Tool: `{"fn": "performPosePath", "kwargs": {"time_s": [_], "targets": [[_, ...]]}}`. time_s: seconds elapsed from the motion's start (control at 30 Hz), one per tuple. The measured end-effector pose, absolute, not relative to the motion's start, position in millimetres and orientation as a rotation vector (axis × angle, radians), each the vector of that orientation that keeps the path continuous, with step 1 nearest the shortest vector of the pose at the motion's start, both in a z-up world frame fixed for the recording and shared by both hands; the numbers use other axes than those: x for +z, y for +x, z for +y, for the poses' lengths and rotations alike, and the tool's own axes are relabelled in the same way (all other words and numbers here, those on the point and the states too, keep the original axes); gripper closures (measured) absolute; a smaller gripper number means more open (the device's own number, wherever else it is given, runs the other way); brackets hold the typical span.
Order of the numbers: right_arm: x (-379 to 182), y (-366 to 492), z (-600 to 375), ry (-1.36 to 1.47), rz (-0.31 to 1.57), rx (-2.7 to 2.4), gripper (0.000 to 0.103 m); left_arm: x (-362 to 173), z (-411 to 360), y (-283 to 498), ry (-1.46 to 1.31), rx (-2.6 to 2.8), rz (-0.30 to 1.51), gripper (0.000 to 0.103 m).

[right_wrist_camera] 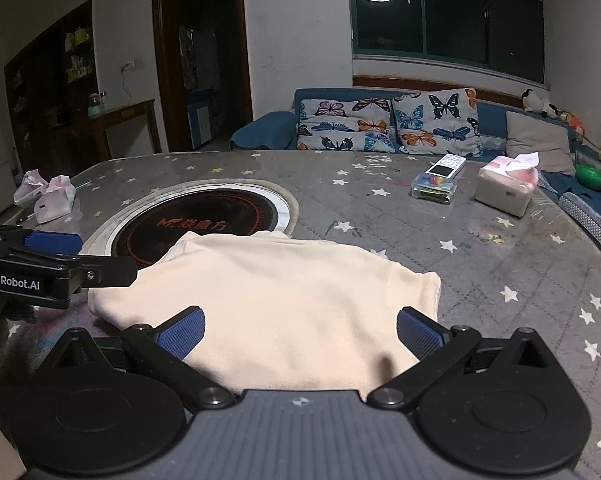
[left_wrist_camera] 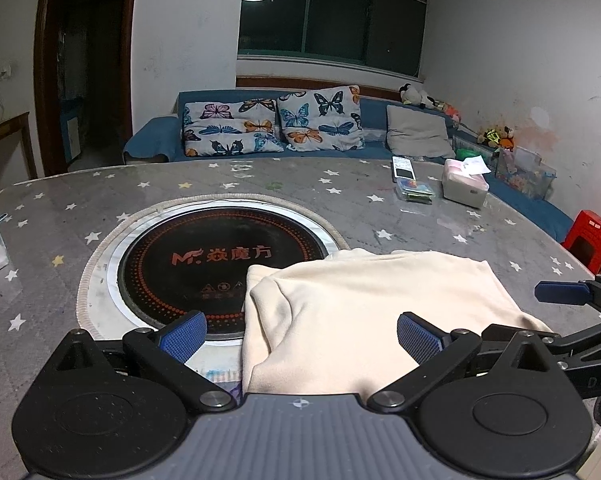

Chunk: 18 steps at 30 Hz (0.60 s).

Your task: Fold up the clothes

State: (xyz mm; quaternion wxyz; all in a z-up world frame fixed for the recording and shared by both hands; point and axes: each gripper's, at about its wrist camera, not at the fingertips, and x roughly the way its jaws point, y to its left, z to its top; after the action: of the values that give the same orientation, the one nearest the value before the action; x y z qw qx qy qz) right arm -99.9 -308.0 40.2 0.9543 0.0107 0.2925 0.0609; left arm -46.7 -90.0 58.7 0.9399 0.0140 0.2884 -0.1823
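A: Table point(right_wrist_camera: 440, 248)?
B: Cloth point(right_wrist_camera: 276, 300) lies folded at its 6 o'clock edge, partly over the hob point(left_wrist_camera: 204, 256), presumably to stay within reach.
A: Tongs?
B: Left gripper point(left_wrist_camera: 300, 338) and right gripper point(right_wrist_camera: 300, 334) both spread apart, empty, flanking the cloth, likely ready for the next fold.

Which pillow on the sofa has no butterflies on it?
The plain grey pillow, at the right end of the row. The two butterfly pillows beside it are covered in colourful butterflies.
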Motion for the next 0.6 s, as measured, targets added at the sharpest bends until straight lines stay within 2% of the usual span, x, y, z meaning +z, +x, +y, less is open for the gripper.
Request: {"fn": "performPosePath", "kwargs": {"time_s": [0.6], "targets": [[44,-113,-294,-0.012,0.591,0.165,0.000,60,-88,-62,0.047,-0.355,0.578,0.000]]}}
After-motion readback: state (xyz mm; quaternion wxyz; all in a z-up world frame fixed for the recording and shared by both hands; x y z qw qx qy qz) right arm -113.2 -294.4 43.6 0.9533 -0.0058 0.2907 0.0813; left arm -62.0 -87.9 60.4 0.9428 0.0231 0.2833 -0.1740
